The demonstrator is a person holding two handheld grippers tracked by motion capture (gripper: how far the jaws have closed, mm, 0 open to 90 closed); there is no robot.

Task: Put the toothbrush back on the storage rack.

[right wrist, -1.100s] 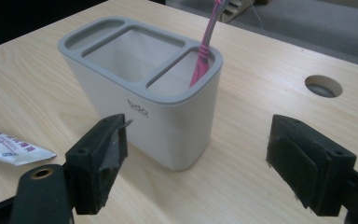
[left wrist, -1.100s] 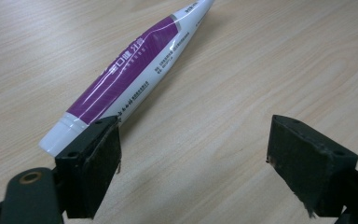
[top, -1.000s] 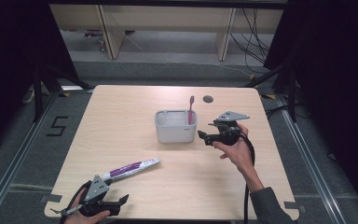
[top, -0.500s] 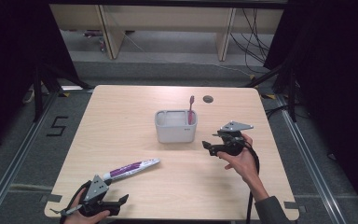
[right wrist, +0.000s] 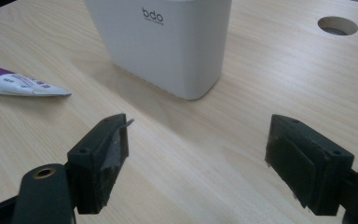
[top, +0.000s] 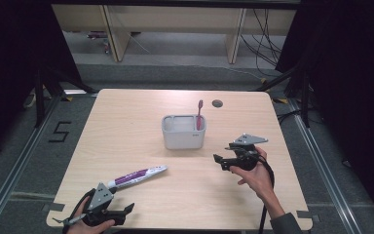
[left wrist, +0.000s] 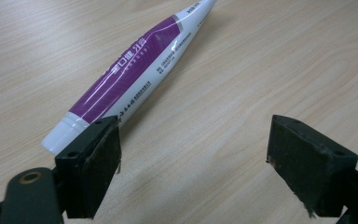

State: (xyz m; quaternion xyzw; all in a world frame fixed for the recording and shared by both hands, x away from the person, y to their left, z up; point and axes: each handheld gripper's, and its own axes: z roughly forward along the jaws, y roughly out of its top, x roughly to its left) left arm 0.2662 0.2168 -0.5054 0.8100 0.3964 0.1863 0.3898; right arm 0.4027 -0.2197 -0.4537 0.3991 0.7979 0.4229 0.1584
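One item stowed: toothbrush (top: 199,114) upright in the white holder (top: 183,132) mid-worktop. Remaining, by judgement: toothpaste tube (top: 137,176), flat near the front-left corner, not yet gripped. Left gripper (left wrist: 193,144) spread wide, tube's cap end just beside one jaw. Right gripper (right wrist: 196,154) spread, empty, near the holder toward the right edge.

toothbrush (top: 199,115) in holder (top: 183,139) | toothpaste tube (top: 135,176) front-left on table (top: 126,126)

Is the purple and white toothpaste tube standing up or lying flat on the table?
Lying flat: the purple and white toothpaste tube rests lengthwise on the wooden table, outside the white plastic holder.
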